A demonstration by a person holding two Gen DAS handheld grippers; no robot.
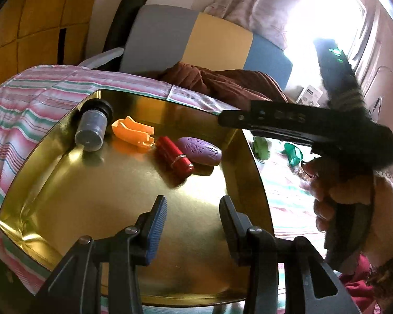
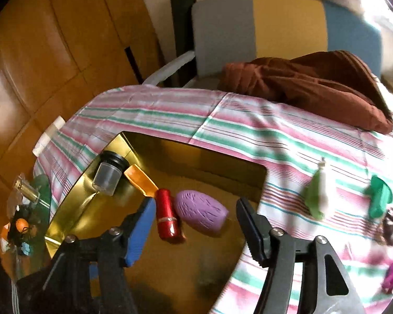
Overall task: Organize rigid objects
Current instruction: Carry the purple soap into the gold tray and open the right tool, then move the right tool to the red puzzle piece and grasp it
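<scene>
Purple oval piece (image 2: 201,216), ribbed on top, lies on the floor of the gold tin tray (image 2: 73,209), low and centre in the right wrist view, between the right gripper (image 2: 195,226) fingers but untouched by either. Its long axis runs from upper left to lower right in that frame, the rounder end toward the upper left. Just beside it on the left, close enough that contact cannot be ruled out, lies the red lipstick tube (image 2: 166,217), its axis nearly vertical in the frame, the cap end toward the bottom. Further up and left sit the orange clip (image 2: 140,181) and a clear jar with a black lid (image 2: 108,176), the jar leaning against the tray's left wall.

The placing step looks finished for this piece: the right fingers stand wide with nothing pressed between them (no earlier view is at hand to say more). In the left wrist view the left gripper (image 1: 194,222) hovers low over the tray's near half, fingers part open and empty.

Judged from the striped cloth on the surface at right, where a light green piece (image 2: 317,196) and a dark green piece (image 2: 378,198) lie outside the tray, the next move calls for lifting the right gripper clear without nudging the lipstick, then swinging right to fetch one of those.
</scene>
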